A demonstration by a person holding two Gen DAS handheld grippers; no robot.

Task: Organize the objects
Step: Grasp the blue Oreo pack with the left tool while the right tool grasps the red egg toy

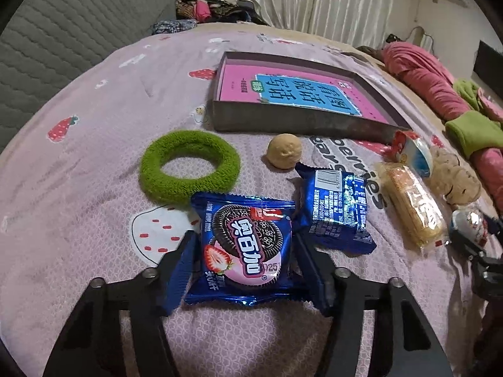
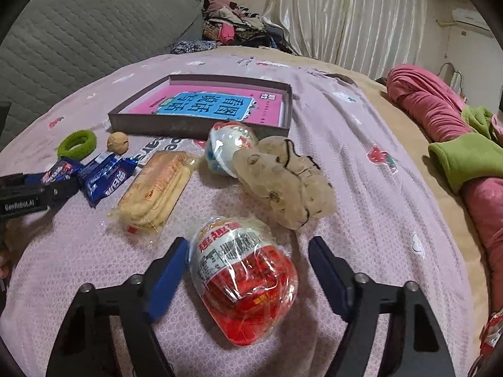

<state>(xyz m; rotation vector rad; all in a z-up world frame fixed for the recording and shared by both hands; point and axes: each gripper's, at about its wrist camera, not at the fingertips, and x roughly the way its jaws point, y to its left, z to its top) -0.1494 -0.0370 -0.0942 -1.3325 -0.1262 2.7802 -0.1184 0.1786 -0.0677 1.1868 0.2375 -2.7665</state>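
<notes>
The shallow box [image 1: 292, 125] holding a pink book [image 1: 301, 91] lies ahead of both claws. The left gripper [image 1: 243, 251], half closed, presses its pads on a blue cookie packet [image 1: 245, 248]. The right gripper [image 2: 248, 257] stands wider around a red-and-white egg [image 2: 245, 279]: left pad touching, right pad apart.

Pale curtains [image 2: 345, 15] hang behind a bed with a grey quilted headboard [image 1: 63, 31].

— Anything readable?
— "GenRobot.AI" in white on the black left gripper body [image 2: 23, 202]. "berries" on the lilac strawberry-print bedsheet [image 1: 361, 169]. "0251" on the blue strawberry cookie packet [image 1: 243, 248].
</notes>
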